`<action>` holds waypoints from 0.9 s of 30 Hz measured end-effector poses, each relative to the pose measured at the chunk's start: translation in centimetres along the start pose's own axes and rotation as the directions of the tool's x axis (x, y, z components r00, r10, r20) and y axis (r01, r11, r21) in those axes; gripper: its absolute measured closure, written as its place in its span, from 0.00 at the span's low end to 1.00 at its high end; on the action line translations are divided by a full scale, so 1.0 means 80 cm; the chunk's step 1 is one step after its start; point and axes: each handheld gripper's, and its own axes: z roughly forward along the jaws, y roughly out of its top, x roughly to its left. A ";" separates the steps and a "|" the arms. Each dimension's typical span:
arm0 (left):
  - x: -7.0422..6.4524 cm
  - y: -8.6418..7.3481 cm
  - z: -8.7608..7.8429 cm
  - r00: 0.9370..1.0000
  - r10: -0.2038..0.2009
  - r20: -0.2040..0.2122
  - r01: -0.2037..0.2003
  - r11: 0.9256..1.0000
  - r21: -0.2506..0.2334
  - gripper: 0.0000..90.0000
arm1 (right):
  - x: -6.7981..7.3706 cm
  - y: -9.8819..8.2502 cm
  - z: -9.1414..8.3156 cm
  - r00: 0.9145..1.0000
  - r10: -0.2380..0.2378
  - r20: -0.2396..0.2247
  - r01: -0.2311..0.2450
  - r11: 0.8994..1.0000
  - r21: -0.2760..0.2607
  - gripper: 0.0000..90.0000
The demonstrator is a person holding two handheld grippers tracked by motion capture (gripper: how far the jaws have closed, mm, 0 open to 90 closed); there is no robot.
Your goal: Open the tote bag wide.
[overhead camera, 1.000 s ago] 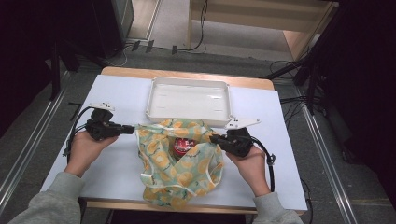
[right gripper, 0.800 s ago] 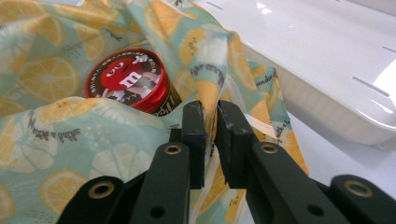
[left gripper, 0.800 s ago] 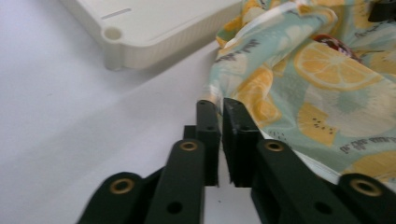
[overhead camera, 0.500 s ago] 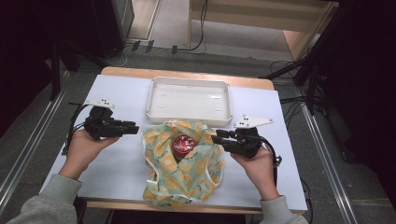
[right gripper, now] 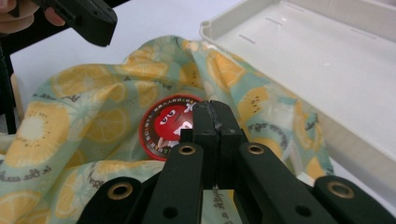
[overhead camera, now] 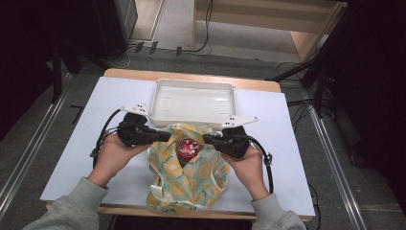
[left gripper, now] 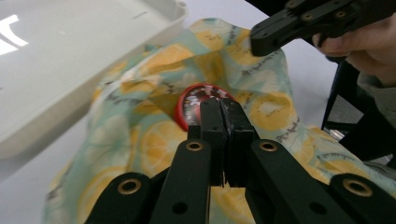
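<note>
A fruit-print cloth bag (overhead camera: pixel 189 187) lies bunched on the white table, with a round red lid (overhead camera: pixel 187 147) showing at its opening. My left gripper (overhead camera: pixel 168 137) points in from the left and my right gripper (overhead camera: pixel 205 139) from the right, their tips close on either side of the lid. In the left gripper view the jaws (left gripper: pixel 220 106) are pressed together over the lid (left gripper: pixel 194 98) with nothing between them. The right gripper view shows the same: jaws (right gripper: pixel 212 109) together above the lid (right gripper: pixel 166 128). Both pairs have just been closing.
A white tray (overhead camera: pixel 194 84) stands just behind the bag, its near rim touching the cloth. Bare white tabletop (overhead camera: pixel 95 124) lies to the left and right. Cables trail from both grippers, and the table's front edge is under the person's forearms.
Both grippers opened off the bag's edges, then closed with nothing held. The left one moved right and a little up, towards the lid; the right one shifted slightly left. The bag's mouth narrowed.
</note>
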 end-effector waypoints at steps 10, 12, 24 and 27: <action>0.007 -0.024 0.030 0.999 -0.034 0.005 0.034 0.998 0.059 1.00 | -0.003 -0.022 0.024 1.000 0.016 0.020 -0.017 0.999 0.050 1.00; 0.011 -0.031 0.035 0.999 -0.044 -0.001 0.044 0.996 0.072 1.00 | -0.004 -0.029 0.028 1.000 0.015 0.027 -0.017 0.998 0.066 1.00; 0.031 -0.056 0.054 0.997 -0.077 -0.033 0.080 0.989 0.128 1.00 | -0.007 -0.055 0.036 0.999 0.027 0.046 -0.032 0.994 0.107 1.00; 0.038 -0.061 0.058 0.995 -0.087 -0.048 0.093 0.985 0.142 1.00 | -0.009 -0.059 0.039 0.998 0.027 0.052 -0.033 0.993 0.115 1.00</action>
